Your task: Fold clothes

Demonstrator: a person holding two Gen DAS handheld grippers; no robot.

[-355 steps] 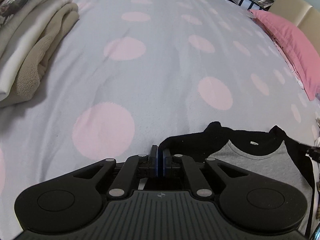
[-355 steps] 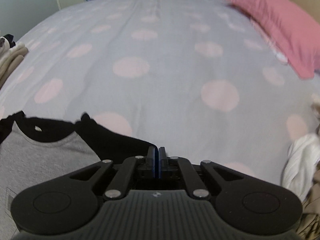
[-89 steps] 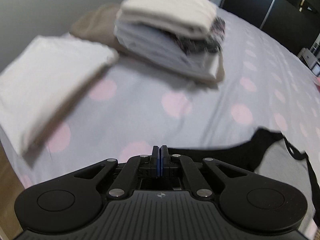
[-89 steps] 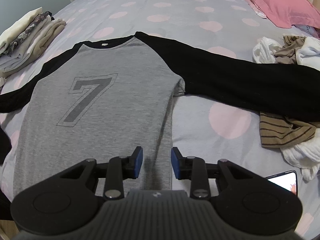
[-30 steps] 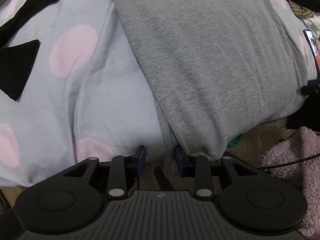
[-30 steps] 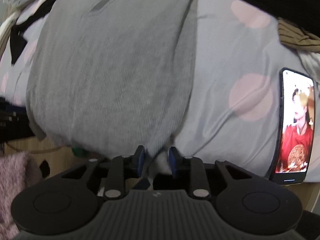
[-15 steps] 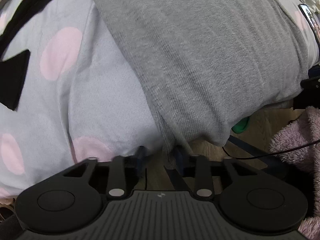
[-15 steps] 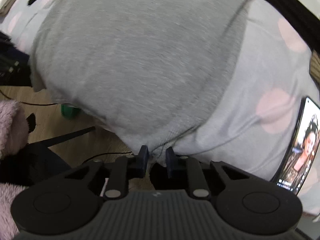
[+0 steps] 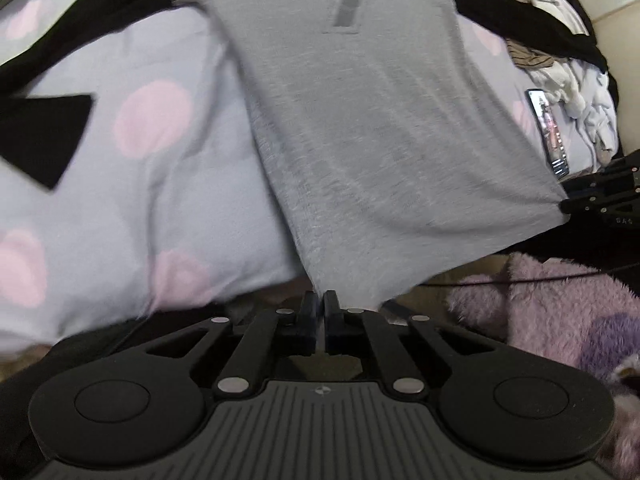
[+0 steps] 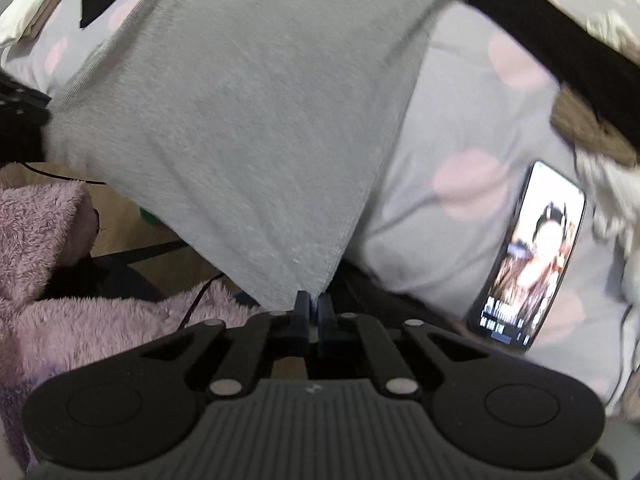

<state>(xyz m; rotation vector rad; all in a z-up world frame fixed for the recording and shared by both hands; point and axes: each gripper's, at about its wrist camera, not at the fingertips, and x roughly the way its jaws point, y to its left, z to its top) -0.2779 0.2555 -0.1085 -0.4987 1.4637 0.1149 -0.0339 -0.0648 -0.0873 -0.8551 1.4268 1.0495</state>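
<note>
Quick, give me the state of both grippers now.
Left gripper: closed on the hem corner of the grey shirt.
Right gripper: closed on the shirt's other hem corner.

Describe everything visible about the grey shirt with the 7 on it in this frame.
The grey shirt is a ribbed knit raglan with black sleeves and a darker grey 7 on the chest. It lies front up on the dotted bedsheet, sleeves spread out sideways. Its hem hangs past the bed edge, pulled taut between two corners: the left gripper is shut on one, the right gripper on the other. The image is motion-blurred.
</note>
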